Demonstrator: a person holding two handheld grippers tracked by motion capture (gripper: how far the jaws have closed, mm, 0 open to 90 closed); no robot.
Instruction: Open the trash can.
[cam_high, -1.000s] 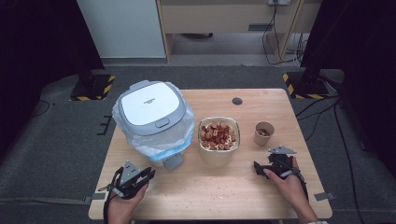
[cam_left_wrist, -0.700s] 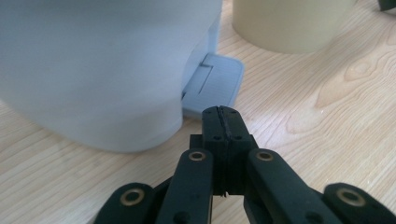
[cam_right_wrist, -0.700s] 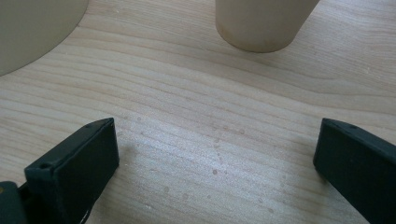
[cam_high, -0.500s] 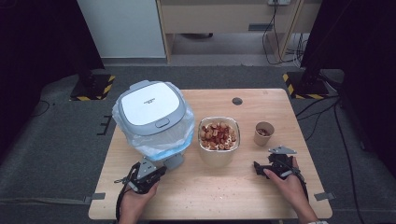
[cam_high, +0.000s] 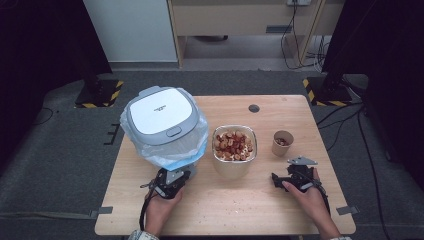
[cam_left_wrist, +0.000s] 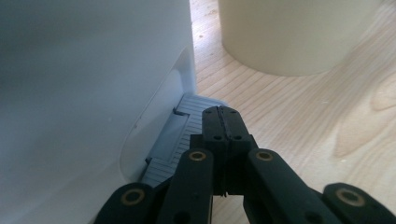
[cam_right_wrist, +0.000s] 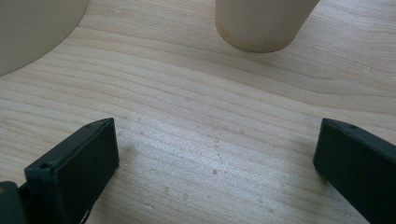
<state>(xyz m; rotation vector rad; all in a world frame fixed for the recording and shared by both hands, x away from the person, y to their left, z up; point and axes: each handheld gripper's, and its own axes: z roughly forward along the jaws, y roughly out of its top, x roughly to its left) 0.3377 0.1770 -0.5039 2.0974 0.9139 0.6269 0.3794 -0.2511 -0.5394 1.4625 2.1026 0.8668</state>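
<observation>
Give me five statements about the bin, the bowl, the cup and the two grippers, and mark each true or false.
1. The left gripper has its fingers pressed together at the foot pedal of the white bin. True.
2. The right gripper is shut on the paper cup. False: its fingers stand wide apart over bare table, short of the cup.
3. The bin's lid is closed. True.
4. The bowl is empty. False: it is full of reddish-brown pieces.
5. The bowl stands between the bin and the cup. True.
</observation>
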